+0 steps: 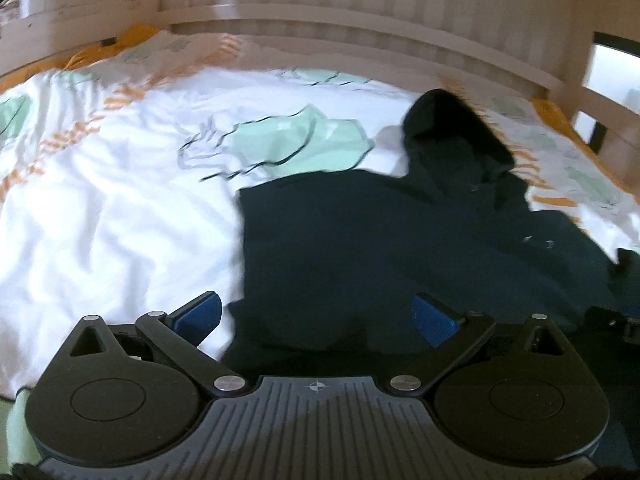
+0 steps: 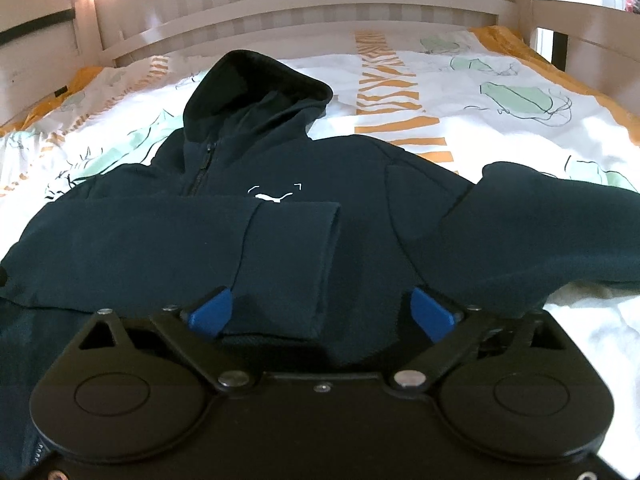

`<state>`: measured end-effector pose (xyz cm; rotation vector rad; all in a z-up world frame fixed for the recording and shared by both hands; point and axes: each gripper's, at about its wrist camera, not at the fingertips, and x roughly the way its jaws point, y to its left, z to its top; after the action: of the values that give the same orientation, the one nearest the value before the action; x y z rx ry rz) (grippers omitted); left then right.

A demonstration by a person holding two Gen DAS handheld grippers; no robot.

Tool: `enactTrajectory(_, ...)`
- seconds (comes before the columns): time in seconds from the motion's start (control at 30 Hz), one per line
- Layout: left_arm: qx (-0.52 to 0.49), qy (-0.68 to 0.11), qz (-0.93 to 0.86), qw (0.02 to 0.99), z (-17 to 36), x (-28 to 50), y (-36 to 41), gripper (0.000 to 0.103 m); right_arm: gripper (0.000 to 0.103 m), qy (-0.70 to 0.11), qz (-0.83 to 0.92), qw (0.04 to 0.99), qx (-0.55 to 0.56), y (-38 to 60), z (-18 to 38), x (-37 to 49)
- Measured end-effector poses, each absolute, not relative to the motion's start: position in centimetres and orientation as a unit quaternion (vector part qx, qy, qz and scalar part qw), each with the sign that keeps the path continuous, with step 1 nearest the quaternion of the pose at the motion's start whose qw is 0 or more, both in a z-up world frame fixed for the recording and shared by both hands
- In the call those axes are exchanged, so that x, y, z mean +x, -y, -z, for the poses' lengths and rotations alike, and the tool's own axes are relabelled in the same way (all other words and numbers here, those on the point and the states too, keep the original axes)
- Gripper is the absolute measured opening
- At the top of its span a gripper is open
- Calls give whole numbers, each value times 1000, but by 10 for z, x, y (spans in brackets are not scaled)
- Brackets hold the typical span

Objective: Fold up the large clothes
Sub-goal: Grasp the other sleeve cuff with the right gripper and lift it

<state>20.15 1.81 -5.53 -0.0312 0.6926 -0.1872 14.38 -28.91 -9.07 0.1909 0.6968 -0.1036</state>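
A bed [image 2: 500, 120] with a pale wooden headboard [image 2: 304, 4] carries everything, its white cover [image 1: 100, 200] printed with orange bars and green shapes and edged in orange along the sides. A dark navy hoodie [image 2: 360, 168] lies flat on the cover near the middle of the bed, front side up, with its hood [image 2: 256, 84] pointing toward the headboard and the zip running down from the collar. A small white logo [image 2: 274, 196] sits on the chest. One sleeve [image 2: 180, 240] is folded across the chest, its cuff ending just under the logo, while the other sleeve [image 2: 560, 232] stretches out sideways toward the bed's edge. In the left wrist view, which is blurred, the hoodie [image 1: 380, 248] fills the lower right, its hood [image 1: 448, 128] toward the headboard [image 1: 360, 8], and bare cover lies to its left. The right gripper [image 2: 322, 310] hovers low over the hoodie's lower part, jaws spread wide with nothing between the blue pads [image 2: 210, 312]. The left gripper [image 1: 316, 318] is over the hoodie's side edge, its jaws likewise wide apart and holding nothing: one blue pad [image 1: 198, 318] is over the white cover, the other over dark cloth.
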Motion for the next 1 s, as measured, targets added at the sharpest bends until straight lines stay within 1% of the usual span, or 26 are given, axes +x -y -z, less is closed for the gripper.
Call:
enactTrajectory(0.13,-15,-343,114,932,52,211,6,103,98,-333,26,935,117,296,81,131)
enactTrajectory(0.27,-7,-349,131,928,61,221,36,103,99,-323,23,938,125,314,67,111)
enactTrajectory(0.37,-5,-355,139,925,70,226,55,103,100,-325,36,933,153,341,60,98)
enactTrajectory(0.53,5,-361,147,921,86,234,80,103,100,-330,97,917,201,401,51,81)
enactTrajectory(0.67,40,-363,143,920,103,234,96,103,100,-322,153,908,220,454,44,67)
enactTrajectory(0.83,37,-355,143,923,107,231,95,103,101,-313,223,890,246,518,45,60)
enactTrajectory(1.0,38,-349,142,926,108,228,95,103,101,-299,288,854,313,580,53,55)
